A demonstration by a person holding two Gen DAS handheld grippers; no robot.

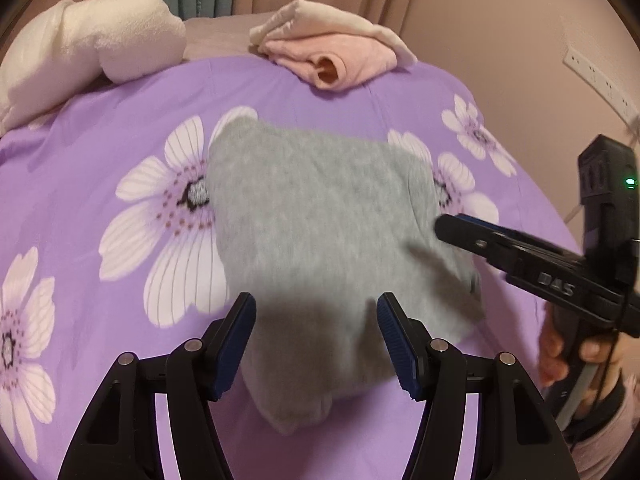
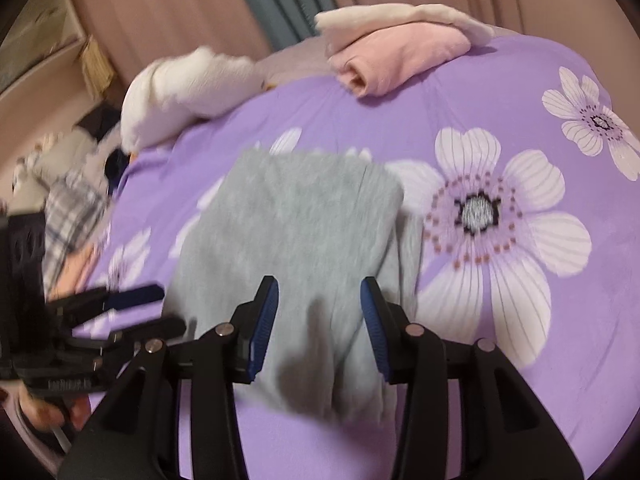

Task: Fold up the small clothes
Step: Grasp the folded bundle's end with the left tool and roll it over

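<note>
A grey garment lies folded and flat on a purple flowered bedsheet. My left gripper hovers over its near end with the jaws apart and nothing pinched between the blue pads. It shows at the left of the right wrist view as the left gripper. My right gripper stands open over the garment's near part, the cloth lying below the gap. In the left wrist view the right gripper reaches in from the right over the garment's right edge, held by a hand.
A folded pink garment with a cream piece on it sits at the far edge of the bed. A white fluffy bundle lies at the far left. Plaid cloth hangs off the left side. Curtains and a wall stand behind.
</note>
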